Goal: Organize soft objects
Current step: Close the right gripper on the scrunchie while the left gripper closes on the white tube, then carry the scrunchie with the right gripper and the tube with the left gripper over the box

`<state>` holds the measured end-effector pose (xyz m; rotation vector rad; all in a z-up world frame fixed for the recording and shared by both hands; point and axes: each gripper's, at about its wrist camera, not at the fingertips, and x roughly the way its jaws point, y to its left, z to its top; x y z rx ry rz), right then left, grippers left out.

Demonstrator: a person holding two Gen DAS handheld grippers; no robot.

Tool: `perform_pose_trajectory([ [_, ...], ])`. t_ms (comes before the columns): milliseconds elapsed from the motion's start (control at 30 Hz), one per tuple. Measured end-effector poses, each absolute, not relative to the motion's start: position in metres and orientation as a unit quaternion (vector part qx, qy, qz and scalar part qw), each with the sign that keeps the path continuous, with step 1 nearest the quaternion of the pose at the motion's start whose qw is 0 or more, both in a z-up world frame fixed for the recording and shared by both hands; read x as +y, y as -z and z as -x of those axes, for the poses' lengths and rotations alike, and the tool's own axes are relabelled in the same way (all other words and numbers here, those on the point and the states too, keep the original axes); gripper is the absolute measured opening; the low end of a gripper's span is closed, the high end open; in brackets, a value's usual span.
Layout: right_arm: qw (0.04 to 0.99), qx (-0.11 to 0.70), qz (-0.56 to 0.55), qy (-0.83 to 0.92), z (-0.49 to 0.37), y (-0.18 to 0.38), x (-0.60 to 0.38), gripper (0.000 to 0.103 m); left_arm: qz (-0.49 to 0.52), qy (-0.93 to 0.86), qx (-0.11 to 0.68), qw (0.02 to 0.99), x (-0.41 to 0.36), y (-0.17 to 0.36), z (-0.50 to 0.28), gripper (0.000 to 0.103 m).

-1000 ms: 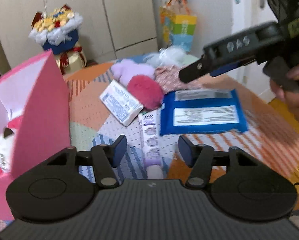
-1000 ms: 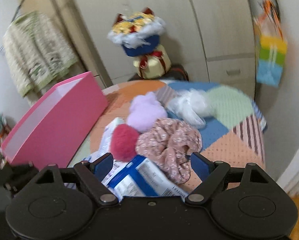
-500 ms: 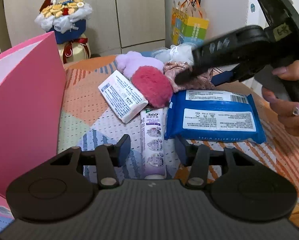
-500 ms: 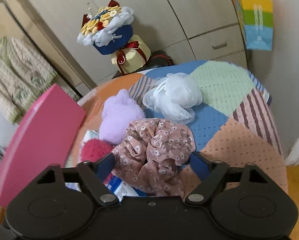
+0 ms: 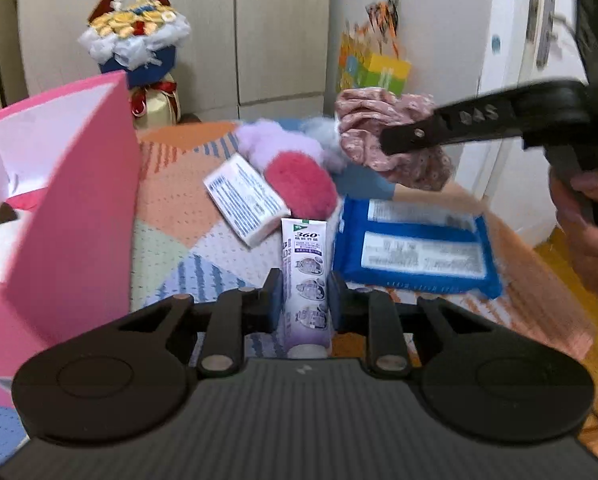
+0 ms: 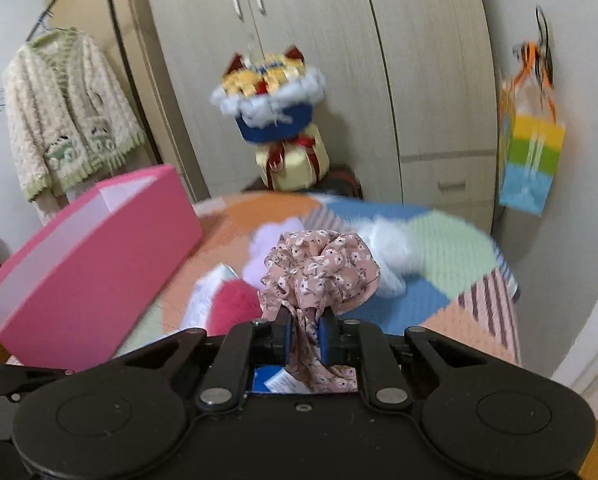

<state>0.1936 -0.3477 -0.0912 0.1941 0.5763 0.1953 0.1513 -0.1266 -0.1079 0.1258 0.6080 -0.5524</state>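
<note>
- Table (image 6: 475,240) under a patchwork cloth carries the whole clutter; a pink box (image 6: 99,248) stands open at its left edge, with something white already inside, seen only by the left wrist.
- Wipes pack (image 5: 415,252), blue and flat, lies near the front beside a white carton (image 5: 243,200); both look stiffer than the rest.
- Scrunchie (image 6: 319,268), pink floral cloth, hangs clear above the table, pinched by a fold in the right gripper (image 6: 305,334), whose jaws are nearly closed on it. It looks light and limp; a pinch on a bunched fold should do, though a thin fold may slip.
- Puffs: a magenta one (image 5: 299,184), a lilac one (image 5: 275,148), and a white mesh one (image 6: 391,248), plain only from the right wrist.
- Tube (image 5: 307,276) lies on the cloth between the narrowed jaws of the left gripper (image 5: 301,292); I cannot tell whether they press it. The right view does not show it.
</note>
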Motion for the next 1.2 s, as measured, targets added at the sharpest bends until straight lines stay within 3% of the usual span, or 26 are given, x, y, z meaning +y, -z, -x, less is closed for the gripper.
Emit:
perform_pose_trajectory([
  [233,0.963,0.241,-0.064,-0.098,-0.146,0.065,-0.332,0.016,-0.071,0.258,0.254,0.929,-0.103,0.089,-0.132,0.022],
  [567,0.954,0.269,-0.03,-0.131,-0.097,0.074,-0.294,0.016,-0.041,0.274,0.276,0.92,-0.069,0.077,-0.103,0.022],
  [1200,0.914,0.362,-0.028,-0.179,-0.047,0.078,-0.251,0.016,-0.005,0.274,0.4,0.874,0.013,0.074,-0.066,0.021],
])
